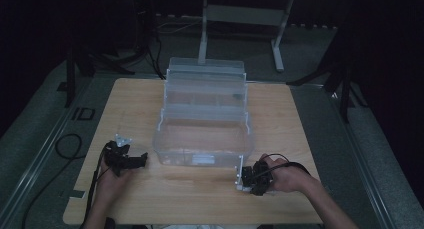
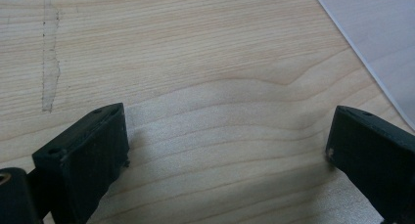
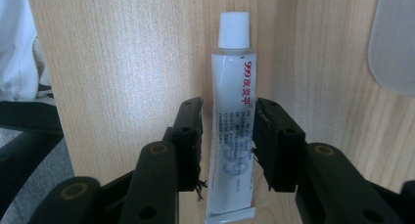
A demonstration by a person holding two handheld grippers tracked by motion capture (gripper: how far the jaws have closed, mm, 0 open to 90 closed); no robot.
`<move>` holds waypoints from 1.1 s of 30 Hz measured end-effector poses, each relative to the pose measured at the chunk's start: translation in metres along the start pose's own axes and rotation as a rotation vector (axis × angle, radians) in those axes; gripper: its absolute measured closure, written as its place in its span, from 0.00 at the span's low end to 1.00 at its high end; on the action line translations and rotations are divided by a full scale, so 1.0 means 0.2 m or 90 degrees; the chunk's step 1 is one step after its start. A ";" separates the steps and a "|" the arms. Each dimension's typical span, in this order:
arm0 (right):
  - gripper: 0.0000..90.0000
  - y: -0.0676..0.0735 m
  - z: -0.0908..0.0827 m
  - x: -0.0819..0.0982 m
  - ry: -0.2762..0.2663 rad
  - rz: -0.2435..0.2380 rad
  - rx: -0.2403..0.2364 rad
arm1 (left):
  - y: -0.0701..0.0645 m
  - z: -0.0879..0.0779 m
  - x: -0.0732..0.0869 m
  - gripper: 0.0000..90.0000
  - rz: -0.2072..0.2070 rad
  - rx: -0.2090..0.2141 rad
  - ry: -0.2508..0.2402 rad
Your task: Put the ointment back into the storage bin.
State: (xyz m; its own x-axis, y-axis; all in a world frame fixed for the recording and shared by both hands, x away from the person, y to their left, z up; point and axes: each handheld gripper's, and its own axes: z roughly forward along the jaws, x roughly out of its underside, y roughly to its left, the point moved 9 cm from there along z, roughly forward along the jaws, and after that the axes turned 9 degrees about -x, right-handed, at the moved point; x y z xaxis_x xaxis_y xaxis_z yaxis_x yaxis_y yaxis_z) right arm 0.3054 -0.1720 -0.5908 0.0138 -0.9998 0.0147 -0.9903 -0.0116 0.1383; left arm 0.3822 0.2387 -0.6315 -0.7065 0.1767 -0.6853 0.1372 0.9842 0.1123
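A white tube (image 3: 230,72) with a white cap and red lettering lies on the wooden table, its cap pointing away from me. My right gripper (image 3: 228,106) straddles its lower half: the right pad sits at the tube's edge, and a thin strip of wood shows between the left pad and the tube. From above, the tube (image 1: 239,176) shows as a pale shape at the tip of the right gripper (image 1: 245,181), near the front right corner of the clear box. My left gripper (image 1: 141,160) rests on the table left of the box, its jaws wide apart (image 2: 225,131) over bare wood.
A clear plastic tiered box (image 1: 200,154) stands open mid-table, and its edge shows in both gripper views (image 2: 381,33) (image 3: 396,43). The wooden table (image 1: 200,199) ends close behind both hands. Table legs and cables lie on the floor beyond.
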 end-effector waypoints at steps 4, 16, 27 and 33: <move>0.74 0.00 0.01 -0.01 0.005 -0.003 -0.005 | 0.00 0.00 0.00 0.03 0.000 0.000 0.000; 0.76 -0.01 0.07 0.01 0.025 -0.001 -0.010 | 0.00 0.00 0.00 0.03 0.000 0.000 0.000; 0.78 -0.01 0.07 0.00 0.024 -0.002 -0.014 | 0.00 0.00 0.00 0.03 0.000 0.000 0.000; 0.79 -0.01 0.04 0.00 0.029 -0.008 -0.010 | 0.00 0.00 0.00 0.03 0.000 0.000 0.000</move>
State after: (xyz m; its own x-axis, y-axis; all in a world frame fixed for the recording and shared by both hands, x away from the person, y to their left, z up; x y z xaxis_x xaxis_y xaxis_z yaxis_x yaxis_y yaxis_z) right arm 0.3060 -0.1713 -0.5999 0.0322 -0.9978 0.0579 -0.9878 -0.0229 0.1537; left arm 0.3822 0.2387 -0.6315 -0.7063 0.1765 -0.6856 0.1368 0.9842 0.1124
